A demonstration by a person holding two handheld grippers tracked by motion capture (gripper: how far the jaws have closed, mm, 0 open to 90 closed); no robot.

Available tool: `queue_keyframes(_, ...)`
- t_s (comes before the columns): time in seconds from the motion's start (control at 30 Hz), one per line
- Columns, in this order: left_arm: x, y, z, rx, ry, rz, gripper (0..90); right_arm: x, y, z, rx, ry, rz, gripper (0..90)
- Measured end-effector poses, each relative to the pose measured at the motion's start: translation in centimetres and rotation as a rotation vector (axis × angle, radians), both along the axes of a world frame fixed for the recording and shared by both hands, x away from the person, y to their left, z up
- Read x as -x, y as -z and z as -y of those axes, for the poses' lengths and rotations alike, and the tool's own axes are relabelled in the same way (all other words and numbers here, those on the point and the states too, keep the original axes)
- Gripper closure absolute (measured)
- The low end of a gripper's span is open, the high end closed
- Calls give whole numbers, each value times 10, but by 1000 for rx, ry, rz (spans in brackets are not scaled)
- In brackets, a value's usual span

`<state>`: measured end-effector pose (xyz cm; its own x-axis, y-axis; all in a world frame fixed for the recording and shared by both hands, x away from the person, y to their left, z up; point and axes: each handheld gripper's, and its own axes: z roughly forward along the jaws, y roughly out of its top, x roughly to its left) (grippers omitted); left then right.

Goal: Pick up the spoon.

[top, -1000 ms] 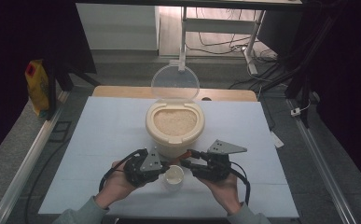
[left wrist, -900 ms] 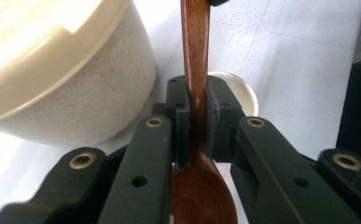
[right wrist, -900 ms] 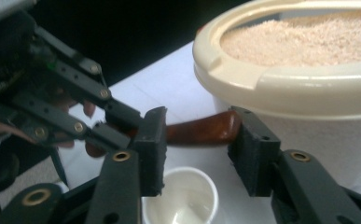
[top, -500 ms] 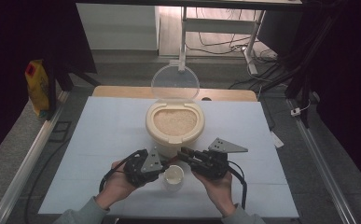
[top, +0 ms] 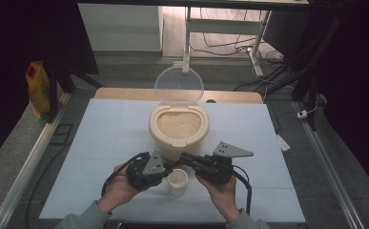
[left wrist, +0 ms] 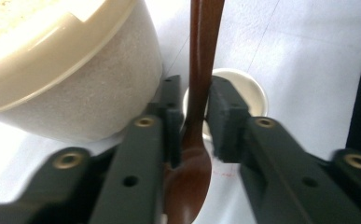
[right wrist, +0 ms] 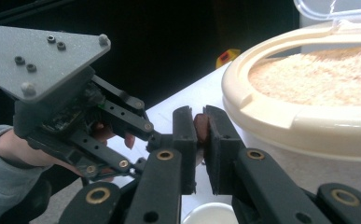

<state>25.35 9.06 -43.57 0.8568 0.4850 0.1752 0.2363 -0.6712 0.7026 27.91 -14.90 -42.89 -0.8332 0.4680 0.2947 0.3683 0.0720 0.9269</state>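
Note:
A brown spoon runs between the two grippers, just above a small white cup. My right gripper is shut on the spoon's handle, after its jaws have just been closing. My left gripper has the spoon's neck between its pads, and its jaws have just been opening, so the grip looks slack. In the high view the left gripper and right gripper meet tip to tip in front of the cream rice container, which is full of grains.
The container's clear lid stands open behind it. The white table top stretches out on both sides. A yellow bag stands on the floor at the far left. In the right gripper view a hand holds the left gripper under its grey plate.
The right gripper's jaws have closed on the spoon's handle. Both hands have stayed where they were over the cup.

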Motion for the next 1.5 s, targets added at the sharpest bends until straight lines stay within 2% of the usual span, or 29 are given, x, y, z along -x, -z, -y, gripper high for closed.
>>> queue_keyframes(0.03, 0, 0, 0, 0, 0, 0, 689, 0, 0, 0, 0, 0, 0, 833)
queue_keyframes(0.07, 0, -1, -3, 30, 0, -9, 641, -1, 0, 2, -8, 2, 5, 833)
queue_keyframes(0.13, 0, -1, -5, 43, -6, -10, 568, -1, -1, 4, -17, 5, 5, 833)
queue_keyframes(0.17, 1, -1, -11, 74, -21, -12, 529, -1, -2, 5, -21, 5, 5, 833)
queue_keyframes(0.2, 1, -1, -11, 74, -21, -12, 499, -2, -2, 6, -28, 5, 5, 833)
queue_keyframes(0.3, 2, 2, -23, 120, -56, -25, 432, -3, -3, 10, -41, 11, 5, 833)
queue_keyframes(0.43, 3, 8, -43, 180, -112, -49, 384, -3, -4, 13, -52, 17, 11, 833)
queue_keyframes(0.53, 6, 13, -60, 214, -156, -49, 356, -4, -6, 15, -63, 15, 14, 833)
queue_keyframes(0.57, 8, 16, -69, 226, -186, -43, 346, -4, -6, 16, -67, 17, 13, 833)
queue_keyframes(0.6, 8, 16, -69, 226, -186, -43, 334, -4, -6, 16, -67, 17, 13, 833)
queue_keyframes(0.63, 10, 19, -75, 237, -207, -42, 334, -4, -7, 17, -72, 17, 13, 833)
queue_keyframes(0.8, 12, 32, -98, 283, -272, -87, 301, -5, -12, 23, -92, 17, 22, 834)
queue_keyframes(0.93, 12, 43, -109, 297, -305, -113, 296, -4, -17, 26, -103, 9, 35, 833)
queue_keyframes(1.13, 11, 55, -121, 288, -330, -132, 289, -1, -24, 33, -127, 13, 47, 833)
queue_keyframes(1.3, 7, 63, -120, 257, -343, -143, 277, 0, -32, 42, -165, 15, 54, 833)
queue_keyframes(1.5, 9, 64, -119, 246, -336, -136, 277, 2, -42, 52, -207, 27, 72, 833)
